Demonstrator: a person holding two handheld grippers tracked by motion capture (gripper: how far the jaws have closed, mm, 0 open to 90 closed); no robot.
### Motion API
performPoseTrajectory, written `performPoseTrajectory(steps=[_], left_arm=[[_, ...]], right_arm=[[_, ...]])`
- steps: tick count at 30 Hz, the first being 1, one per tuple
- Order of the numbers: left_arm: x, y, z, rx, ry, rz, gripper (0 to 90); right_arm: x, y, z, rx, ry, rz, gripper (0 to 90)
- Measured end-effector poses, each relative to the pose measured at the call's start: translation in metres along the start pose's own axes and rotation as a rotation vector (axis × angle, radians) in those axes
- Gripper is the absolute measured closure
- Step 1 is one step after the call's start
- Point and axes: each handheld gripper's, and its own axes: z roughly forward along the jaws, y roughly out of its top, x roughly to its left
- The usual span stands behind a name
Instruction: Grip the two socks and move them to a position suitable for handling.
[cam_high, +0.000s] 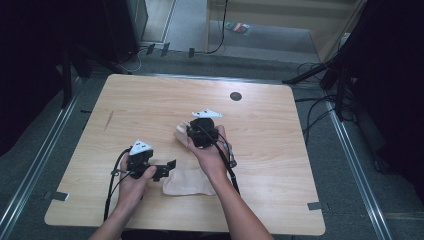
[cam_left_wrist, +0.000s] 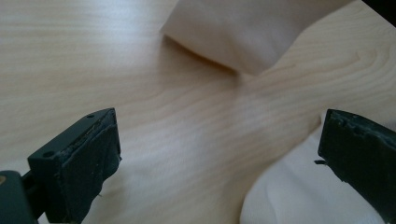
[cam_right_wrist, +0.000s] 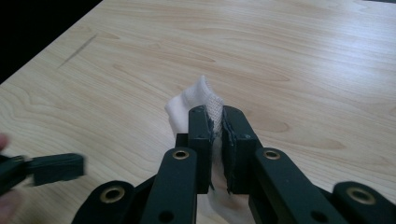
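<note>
Gripping a pale sock (cam_right_wrist: 201, 100) near the table's (cam_high: 150, 100) middle, the right gripper (cam_right_wrist: 215, 123) is clamped on its edge — soft, light, limp; hold a doubled edge. Left gripper (cam_left_wrist: 219, 154) gapes empty.

A wooden table (cam_high: 150, 100) fills the middle of the high view, with a round black grommet (cam_high: 235, 96) near its far edge, right of centre, and a thin dark scratch (cam_high: 108, 120) toward its left side. Grey floor (cam_high: 280, 37) lies along the top of the frame, where a small colourful item (cam_high: 237, 27) rests, and black cables (cam_high: 320, 112) trail at the right.
</note>
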Motion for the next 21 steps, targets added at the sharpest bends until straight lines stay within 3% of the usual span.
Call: performPoseTrajectory(steps=[3,5,8,10,12,15,18,20,21], left_arm=[[-0.006,0.007,0.010,-0.004,0.002,0.002,0.0],[-0.014,0.013,0.025,0.022,0.044,0.013,0.0],[-0.019,0.016,0.037,0.043,0.052,-0.014,2.2],[-0.020,0.018,0.039,0.045,0.056,-0.011,3.9],[-0.020,0.022,0.045,0.055,0.105,-0.021,8.2],[-0.020,0.024,0.052,0.065,0.132,-0.016,15.3],[-0.018,0.026,0.051,0.058,0.159,0.012,31.5],[-0.017,0.026,0.050,0.045,0.158,0.011,45.7],[-0.014,0.027,0.047,0.019,0.133,0.016,53.3]], right_arm=[[0.005,0.003,-0.001,-0.002,0.003,0.006,83.7],[0.009,0.007,-0.001,0.005,0.006,0.010,83.7],[0.011,0.009,0.000,0.009,0.012,0.019,83.7],[0.012,0.010,0.000,0.011,0.015,0.023,83.7],[0.012,0.010,0.001,0.012,0.018,0.037,83.7],[0.009,0.010,-0.001,0.016,0.020,0.058,83.7],[0.007,0.011,-0.005,0.007,0.026,0.074,83.7],[0.005,0.012,-0.008,-0.003,0.029,0.093,83.7],[0.004,0.013,-0.010,-0.012,0.034,0.100,83.7]])
